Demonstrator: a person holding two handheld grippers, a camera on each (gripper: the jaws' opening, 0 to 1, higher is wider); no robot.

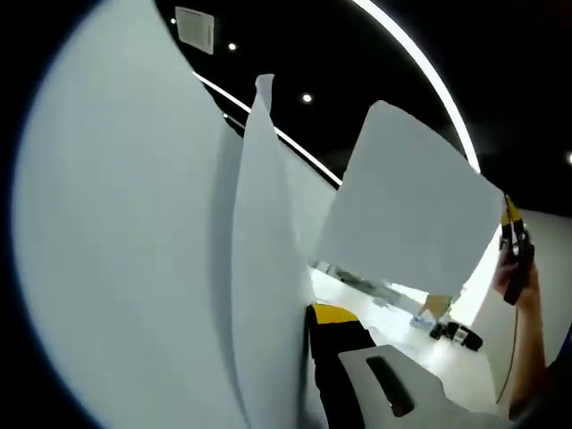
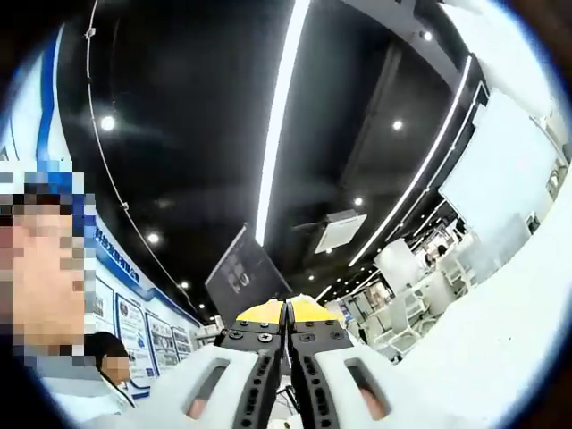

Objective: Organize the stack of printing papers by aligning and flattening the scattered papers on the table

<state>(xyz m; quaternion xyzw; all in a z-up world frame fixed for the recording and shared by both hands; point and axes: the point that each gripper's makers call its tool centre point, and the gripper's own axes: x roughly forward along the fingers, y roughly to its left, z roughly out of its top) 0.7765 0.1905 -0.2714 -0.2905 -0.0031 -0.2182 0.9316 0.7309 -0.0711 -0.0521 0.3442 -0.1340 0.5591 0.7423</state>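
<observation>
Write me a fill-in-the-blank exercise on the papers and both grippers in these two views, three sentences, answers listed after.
1. In the left gripper view, the sheets of paper are ____ in colour.
2. In the right gripper view, the right gripper has its two jaws ____ against each other, edge to edge.
3. The jaw tips of the left gripper are ____ in colour, and white paper covers its left side.

Missing words: white; closed; yellow
</observation>
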